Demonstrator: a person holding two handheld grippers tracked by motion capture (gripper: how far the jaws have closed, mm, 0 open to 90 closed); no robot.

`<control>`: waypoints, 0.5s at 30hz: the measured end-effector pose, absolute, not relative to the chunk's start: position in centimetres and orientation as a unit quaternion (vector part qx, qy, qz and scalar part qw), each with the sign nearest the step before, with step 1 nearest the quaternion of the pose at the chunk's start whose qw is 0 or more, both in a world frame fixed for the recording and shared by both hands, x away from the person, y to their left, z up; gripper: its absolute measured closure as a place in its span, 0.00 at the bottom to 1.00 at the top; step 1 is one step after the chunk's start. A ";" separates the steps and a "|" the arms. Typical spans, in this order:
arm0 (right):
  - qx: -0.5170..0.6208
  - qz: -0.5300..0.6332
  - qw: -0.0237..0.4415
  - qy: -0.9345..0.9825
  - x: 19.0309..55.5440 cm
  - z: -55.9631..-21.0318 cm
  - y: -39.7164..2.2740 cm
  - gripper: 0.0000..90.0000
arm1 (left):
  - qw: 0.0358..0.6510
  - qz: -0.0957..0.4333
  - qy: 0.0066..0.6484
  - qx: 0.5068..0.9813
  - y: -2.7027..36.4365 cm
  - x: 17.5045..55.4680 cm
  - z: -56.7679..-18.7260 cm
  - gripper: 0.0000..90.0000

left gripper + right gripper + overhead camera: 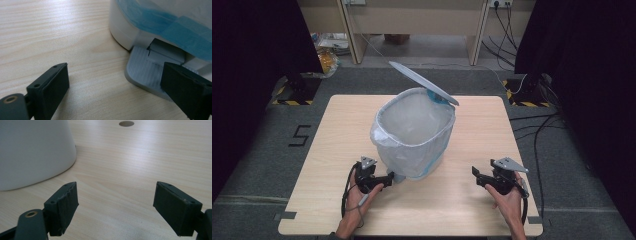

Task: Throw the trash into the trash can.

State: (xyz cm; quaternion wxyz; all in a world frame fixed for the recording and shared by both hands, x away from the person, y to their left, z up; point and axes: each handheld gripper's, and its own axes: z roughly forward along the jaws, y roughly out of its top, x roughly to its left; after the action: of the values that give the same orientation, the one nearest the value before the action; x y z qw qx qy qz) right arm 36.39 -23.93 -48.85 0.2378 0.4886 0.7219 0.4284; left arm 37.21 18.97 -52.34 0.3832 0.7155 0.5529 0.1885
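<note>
left tongs (115, 87) partly cover the bin's (412, 145) grey pedal (142, 71).

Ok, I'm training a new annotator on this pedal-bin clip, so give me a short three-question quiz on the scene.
1. True or false: the pedal bin's lid stands raised.
2. Which part of the bin does one finger of the left gripper rest on? A) foot pedal B) lid C) liner rim
3. What lies between the right gripper's jaws?

Key: 1 true. 2 A, the grey ribbed foot pedal. 3 nothing, just bare wooden table; the jaws stand wide open beside the bin.
</note>
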 end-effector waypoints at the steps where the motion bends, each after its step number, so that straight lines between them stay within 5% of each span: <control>1: 0.489 0.427 0.236 0.723 36.4 -49.0 -23.9 0.22 | 0.383 0.188 0.553 0.715 19.0 37.2 -52.3 0.08; 15: 0.489 0.385 0.217 0.752 36.5 -50.6 -23.1 0.22 | 0.383 0.189 0.553 0.716 19.0 37.2 -52.3 0.08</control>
State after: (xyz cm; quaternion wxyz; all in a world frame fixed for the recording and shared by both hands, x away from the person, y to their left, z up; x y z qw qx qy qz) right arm 36.47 -23.05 -50.58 0.2175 0.4891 0.7516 0.3854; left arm 37.21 18.97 -52.34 0.3831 0.7155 0.5528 0.1889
